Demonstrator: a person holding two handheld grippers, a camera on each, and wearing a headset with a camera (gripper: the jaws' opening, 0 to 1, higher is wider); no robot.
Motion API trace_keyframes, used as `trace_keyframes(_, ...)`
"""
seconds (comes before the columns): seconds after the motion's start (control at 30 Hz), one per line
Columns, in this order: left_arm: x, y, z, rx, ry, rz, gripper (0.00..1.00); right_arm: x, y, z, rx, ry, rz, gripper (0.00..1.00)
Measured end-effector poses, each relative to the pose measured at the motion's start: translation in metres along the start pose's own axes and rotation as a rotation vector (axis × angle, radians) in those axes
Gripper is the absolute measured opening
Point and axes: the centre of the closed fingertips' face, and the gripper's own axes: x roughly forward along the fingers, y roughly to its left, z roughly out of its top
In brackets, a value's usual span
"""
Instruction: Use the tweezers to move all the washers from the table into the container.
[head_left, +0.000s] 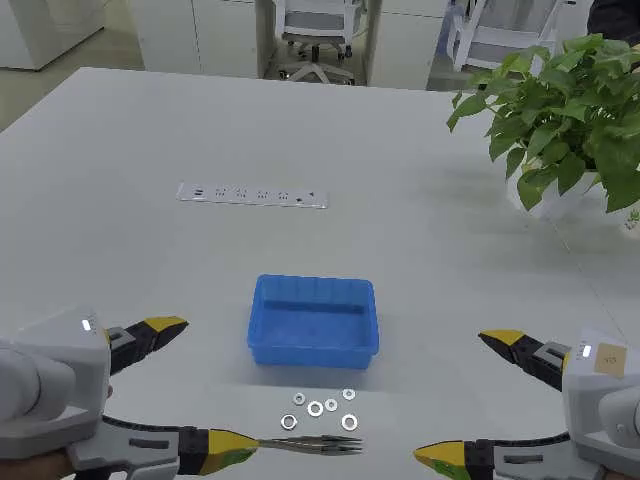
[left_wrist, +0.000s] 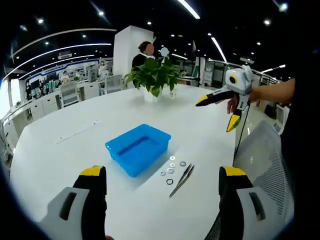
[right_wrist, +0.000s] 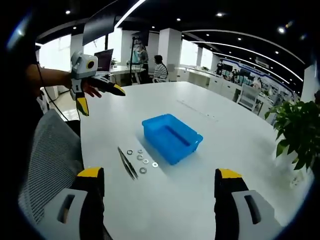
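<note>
Washers (head_left: 320, 408), tweezers (head_left: 310, 443) between container (head_left: 313, 320) and table (head_left: 150, 130) edge; fingers (head_left: 225, 445) spread wide alongside.

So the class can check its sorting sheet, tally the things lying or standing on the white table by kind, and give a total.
Small silver metal washers: 6
Thin metal tweezers: 1
Blue rectangular plastic container: 1
White power strip: 1
Green leafy plant in a white pot: 1
Total: 10
</note>
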Motion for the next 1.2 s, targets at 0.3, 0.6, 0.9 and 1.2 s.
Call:
trace_keyframes(0.3,0.0004,-0.0010,0.0004,0.001,0.000,-0.001,0.99,-0.0002,0.0003,-0.0001,-0.002,0.002,0.003,0.91)
trace_keyframes(0.6,0.0015,-0.0019,0.0009,0.003,0.001,-0.002,0.99,-0.0013,-0.0003,-0.0015,-0.002,0.003,0.001,0.91)
trace_keyframes(0.9,0.0014,-0.0025,0.0005,0.005,0.001,-0.003,0.99,-0.0020,-0.0003,-0.0016,-0.002,0.002,0.000,0.91)
trace_keyframes(1.2,0.0013,-0.0027,0.0003,0.006,0.002,-0.005,0.99,-0.0015,0.0005,-0.0014,-0.003,0.002,0.001,0.91)
